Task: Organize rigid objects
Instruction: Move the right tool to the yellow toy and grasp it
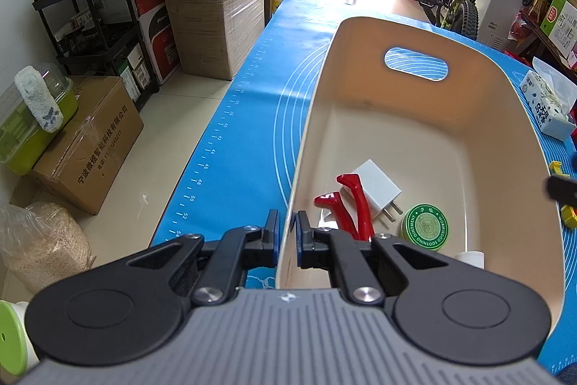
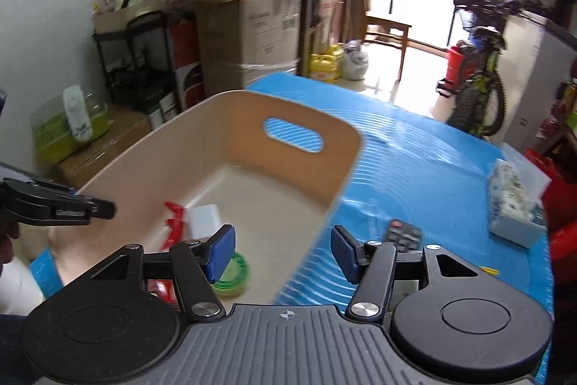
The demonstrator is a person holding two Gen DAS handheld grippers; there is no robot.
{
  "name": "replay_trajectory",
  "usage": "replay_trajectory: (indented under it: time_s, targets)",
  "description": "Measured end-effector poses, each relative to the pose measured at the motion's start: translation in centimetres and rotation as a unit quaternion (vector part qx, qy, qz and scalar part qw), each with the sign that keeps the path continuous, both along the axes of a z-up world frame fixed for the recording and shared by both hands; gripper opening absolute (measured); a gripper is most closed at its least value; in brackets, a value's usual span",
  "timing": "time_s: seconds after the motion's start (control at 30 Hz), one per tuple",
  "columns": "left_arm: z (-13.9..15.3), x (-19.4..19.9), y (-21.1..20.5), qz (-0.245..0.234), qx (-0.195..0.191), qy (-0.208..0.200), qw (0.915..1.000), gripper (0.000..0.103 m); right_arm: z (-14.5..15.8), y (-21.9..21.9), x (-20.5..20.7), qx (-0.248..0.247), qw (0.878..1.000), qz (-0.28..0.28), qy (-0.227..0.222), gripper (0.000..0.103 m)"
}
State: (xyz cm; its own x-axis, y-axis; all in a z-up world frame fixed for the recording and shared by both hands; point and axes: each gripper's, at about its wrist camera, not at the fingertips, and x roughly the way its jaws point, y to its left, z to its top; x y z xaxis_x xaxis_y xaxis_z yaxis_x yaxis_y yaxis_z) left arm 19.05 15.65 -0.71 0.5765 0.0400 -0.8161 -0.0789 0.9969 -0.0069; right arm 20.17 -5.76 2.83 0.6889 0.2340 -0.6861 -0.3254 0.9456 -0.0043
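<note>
Tongs, left [image 1: 287, 233]: pinching the near side wall of the beige bin [image 1: 414, 35], steadying it. Tongs, right [image 2: 283, 249]: spread, nothing between the pads, hanging over the bin's right rim. Inside the bin, near end: white charger [image 1: 377, 190], red-handled tool [image 1: 351, 204], green ointment tin [image 1: 425, 227], so three items judged sorted. Outside the bin, right of it on the blue bench mat [image 2: 432, 175]: dark remote [image 2: 404, 235], yellow pieces [image 1: 557, 166], tissue pack [image 2: 512, 208]. Judged under way; remote likely next

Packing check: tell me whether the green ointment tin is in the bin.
In. The green ointment tin lies on the floor of the beige bin, beside the white charger.
</note>
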Motion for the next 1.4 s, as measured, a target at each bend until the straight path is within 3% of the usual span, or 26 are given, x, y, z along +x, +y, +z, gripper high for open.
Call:
replay_trajectory:
  time_s: [0.3,0.53,0.73,0.83,1.27,1.4]
  targets:
    - [0.0,0.0,0.0,0.0,0.001,0.0,1.0,0.01,-3.0,-10.6,0.9,-0.02,0.992,-0.123,0.029,0.072]
    - [0.0,0.0,0.0,0.0,0.0,0.0,1.0,0.01,-6.5,-15.3,1.3,-0.05,0.98,-0.189,0.045,0.078]
    - [0.0,0.0,0.0,0.0,0.0,0.0,1.0,0.01,-8.8,-16.4,1.8,-0.084,0.974,-0.205,0.05,0.086]
    - [0.0,0.0,0.0,0.0,0.0,0.0,1.0,0.01,-9.9,-17.0,2.4,-0.078,0.973,-0.207,0.061,0.089]
    - [0.0,0.0,0.1,0.001,0.0,0.0,1.0,0.01,-13.0,-18.2,3.4,-0.045,0.971,-0.227,0.062,0.087]
    - [0.0,0.0,0.1,0.001,0.0,0.0,1.0,0.01,-13.2,-18.0,3.4,-0.034,0.972,-0.224,0.055,0.08]
